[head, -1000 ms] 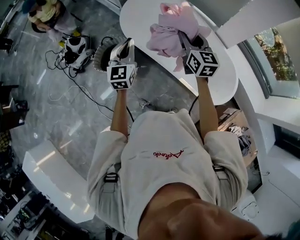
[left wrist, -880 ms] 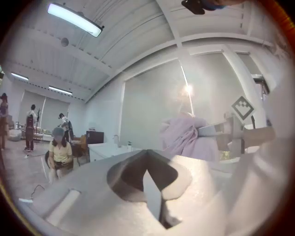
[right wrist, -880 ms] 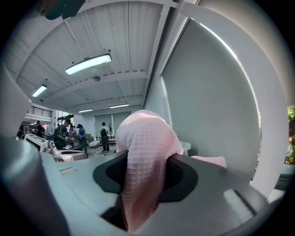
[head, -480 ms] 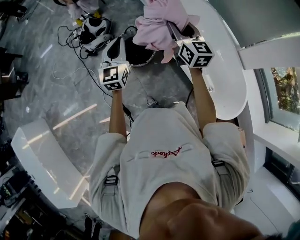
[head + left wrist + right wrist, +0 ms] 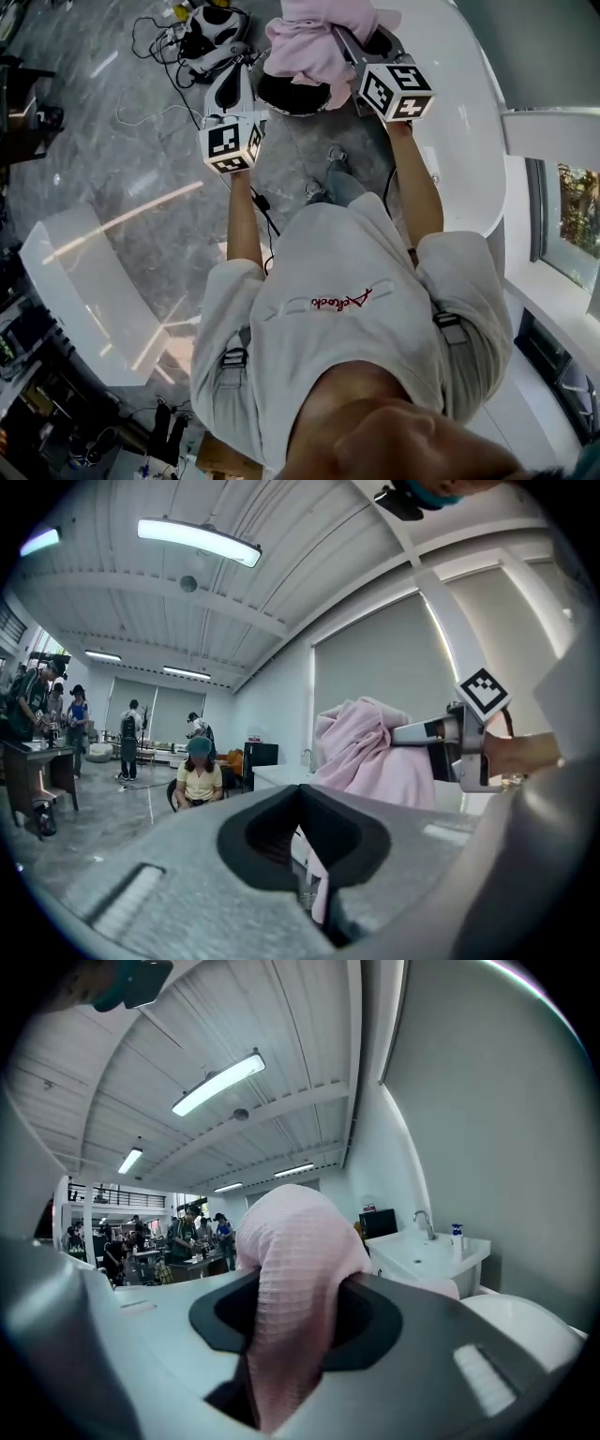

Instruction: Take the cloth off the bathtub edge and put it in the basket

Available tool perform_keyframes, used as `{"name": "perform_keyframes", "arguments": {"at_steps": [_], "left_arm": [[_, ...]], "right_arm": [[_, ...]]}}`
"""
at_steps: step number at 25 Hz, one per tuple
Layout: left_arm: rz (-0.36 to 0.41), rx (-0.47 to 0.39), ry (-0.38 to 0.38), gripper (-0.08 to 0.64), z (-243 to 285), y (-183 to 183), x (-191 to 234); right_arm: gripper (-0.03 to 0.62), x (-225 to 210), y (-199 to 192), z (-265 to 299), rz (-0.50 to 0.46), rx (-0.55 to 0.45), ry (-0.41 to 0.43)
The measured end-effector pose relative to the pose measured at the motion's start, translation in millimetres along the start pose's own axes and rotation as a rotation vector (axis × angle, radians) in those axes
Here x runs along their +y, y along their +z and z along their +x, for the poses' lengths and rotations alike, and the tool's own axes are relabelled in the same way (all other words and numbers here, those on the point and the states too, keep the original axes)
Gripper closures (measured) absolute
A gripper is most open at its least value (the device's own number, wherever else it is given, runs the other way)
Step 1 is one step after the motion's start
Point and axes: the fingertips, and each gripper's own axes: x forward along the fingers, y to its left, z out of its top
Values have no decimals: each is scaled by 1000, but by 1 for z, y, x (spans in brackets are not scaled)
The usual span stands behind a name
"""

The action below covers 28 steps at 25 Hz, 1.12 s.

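Observation:
The pink cloth point(image 5: 314, 42) hangs bunched from my right gripper point(image 5: 339, 42), which is shut on it. In the right gripper view the cloth point(image 5: 292, 1269) drapes over the jaws and hides the fingertips. It hangs over the dark round basket point(image 5: 286, 96) on the floor, beside the white bathtub point(image 5: 459, 122). My left gripper point(image 5: 234, 77) is held just left of the basket, its jaws together with nothing in them. The left gripper view shows the cloth point(image 5: 361, 752) and the right gripper point(image 5: 417, 731) ahead to the right.
A white and black machine point(image 5: 211, 28) with trailing cables lies on the grey floor left of the basket. A long white counter point(image 5: 84, 291) stands at the left. A washbasin point(image 5: 427, 1251) is ahead to the right. A seated person point(image 5: 199, 778) and others are farther off.
Both grippers have swung away from above the bathtub edge to the floor side. The cloth, still held by the right gripper, now hangs over the basket.

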Motion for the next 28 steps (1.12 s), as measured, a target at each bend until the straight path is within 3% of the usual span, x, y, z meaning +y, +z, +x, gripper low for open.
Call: {"name": "perform_keyframes", "arguments": {"at_steps": [10,19,28], "left_arm": [[-22,99,64,560,49,-38,13],[-11,132,144,560,88,-41,18],[4,187,210,560,94,-60,8]], "right_arm": [[430,-28,-45,65,28,80,83],[428,-55,-60,103,64,114,173],[428,-68,-84,112,101,135,234]]}}
